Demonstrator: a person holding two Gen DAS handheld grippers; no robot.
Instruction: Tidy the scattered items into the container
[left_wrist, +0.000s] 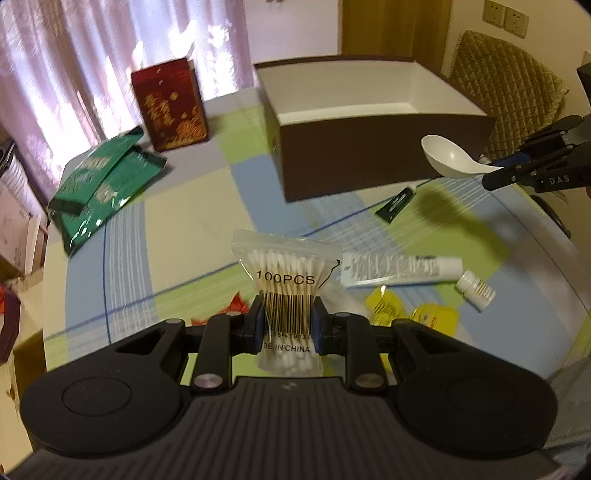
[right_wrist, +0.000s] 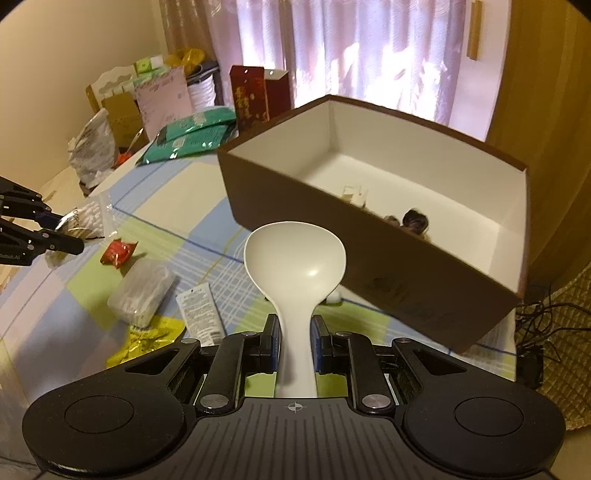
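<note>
My left gripper (left_wrist: 287, 325) is shut on a clear bag of cotton swabs (left_wrist: 286, 273), held above the checked tablecloth. The right gripper (right_wrist: 294, 341) is shut on the handle of a white spoon (right_wrist: 295, 254), whose bowl hangs just before the near wall of the brown box (right_wrist: 332, 236). That open box, white inside, holds a few small items near its front wall. In the left wrist view the spoon (left_wrist: 448, 157) and the right gripper (left_wrist: 506, 173) hover beside the box (left_wrist: 369, 155). The right wrist view shows the left gripper (right_wrist: 55, 230) with the swab bag (right_wrist: 86, 216) at far left.
On the cloth lie a white tube (left_wrist: 399, 269), a small white bottle (left_wrist: 474, 290), yellow sachets (left_wrist: 384, 304), a dark sachet (left_wrist: 395, 203), a red wrapper (right_wrist: 118, 253) and a plastic swab case (right_wrist: 142, 291). Green packets (left_wrist: 99, 188) and a red carton (left_wrist: 170, 105) sit further back.
</note>
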